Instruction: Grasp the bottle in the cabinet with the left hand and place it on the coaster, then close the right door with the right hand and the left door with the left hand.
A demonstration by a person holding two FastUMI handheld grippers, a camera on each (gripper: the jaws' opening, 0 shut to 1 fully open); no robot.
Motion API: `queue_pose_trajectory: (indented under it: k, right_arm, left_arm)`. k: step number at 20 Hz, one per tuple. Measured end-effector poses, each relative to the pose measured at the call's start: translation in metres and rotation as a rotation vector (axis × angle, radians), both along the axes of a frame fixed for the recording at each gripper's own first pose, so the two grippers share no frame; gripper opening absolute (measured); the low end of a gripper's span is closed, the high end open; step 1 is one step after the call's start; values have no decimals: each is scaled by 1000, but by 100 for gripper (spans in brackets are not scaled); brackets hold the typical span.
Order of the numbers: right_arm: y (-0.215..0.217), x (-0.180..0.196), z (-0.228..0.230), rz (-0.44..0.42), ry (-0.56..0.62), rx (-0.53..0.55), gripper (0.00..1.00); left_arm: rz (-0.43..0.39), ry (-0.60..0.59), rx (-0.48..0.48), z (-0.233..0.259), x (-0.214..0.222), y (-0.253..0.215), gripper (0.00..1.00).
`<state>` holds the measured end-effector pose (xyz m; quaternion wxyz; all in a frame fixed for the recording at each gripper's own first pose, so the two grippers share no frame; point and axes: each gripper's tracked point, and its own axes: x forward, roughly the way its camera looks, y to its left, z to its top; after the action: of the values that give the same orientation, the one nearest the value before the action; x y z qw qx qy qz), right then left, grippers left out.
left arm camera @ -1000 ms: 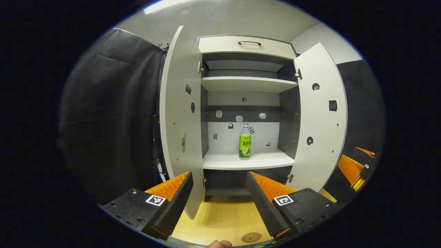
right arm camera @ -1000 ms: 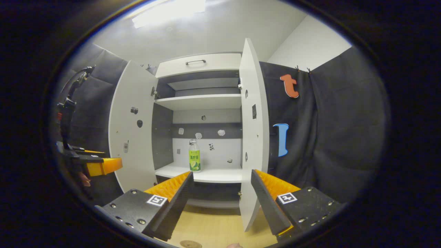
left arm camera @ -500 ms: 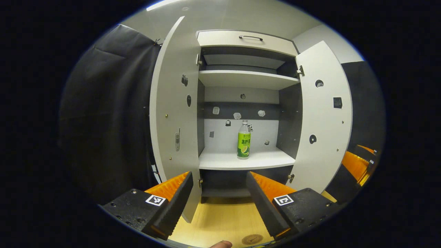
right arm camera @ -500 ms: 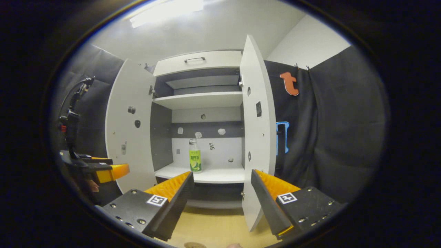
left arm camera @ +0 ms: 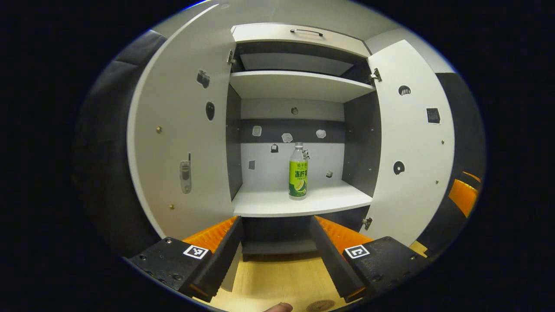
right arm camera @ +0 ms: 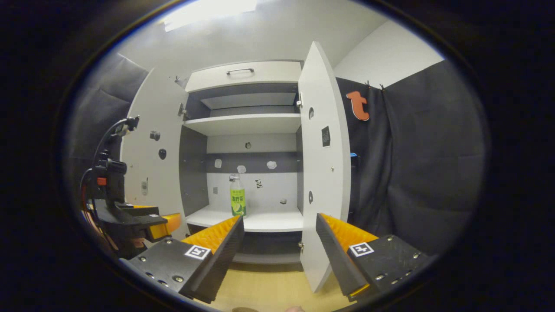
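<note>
In the left gripper view the left gripper [left arm camera: 275, 234] stands wide open with nothing between its fingers, held out in front of the open cabinet [left arm camera: 299, 84] and aimed at the lower shelf [left arm camera: 303, 203]; a gap of shelf edge and dark recess shows between the two fingers. The bottle [left arm camera: 298, 172], clear with a green label and a pale cap, stands upright on that shelf, roughly midway across and well apart from the fingers, near the back panel (which carries several small stickers). To either side the left door [left arm camera: 182, 143] and the right door [left arm camera: 412, 147] both hang open. Below the fingers lies the pale wooden tabletop [left arm camera: 277, 277], and at the bottom edge a round coaster [left arm camera: 320, 306] is partly visible beside a fingertip of the person. In the right gripper view the right gripper [right arm camera: 277, 242] is likewise spread wide and holds nothing, hovering over the tabletop in front of the cabinet, with the edge of the right door [right arm camera: 323, 173] standing between its fingers and beyond them. There the bottle [right arm camera: 237, 197] stands on the shelf just above the left-hand finger, and the left gripper [right arm camera: 143, 221] appears farther off at the left, near the open left door [right arm camera: 151, 151].
</note>
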<state>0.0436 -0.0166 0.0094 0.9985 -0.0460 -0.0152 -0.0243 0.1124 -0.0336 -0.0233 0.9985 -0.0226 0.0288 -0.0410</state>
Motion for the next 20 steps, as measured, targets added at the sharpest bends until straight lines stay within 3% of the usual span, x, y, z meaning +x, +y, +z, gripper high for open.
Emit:
queue_pose_trajectory:
  k: [9, 20]
  right_arm:
    - [-18, 24, -3, -70, 24, 7, 100]
    - [-6, 41, 2, -55, 1, -81, 100]
  left_arm:
    - [-16, -31, -25, 11, 98, -22, 98]
    - [-36, -28, -48, 21, 216, -51, 98]
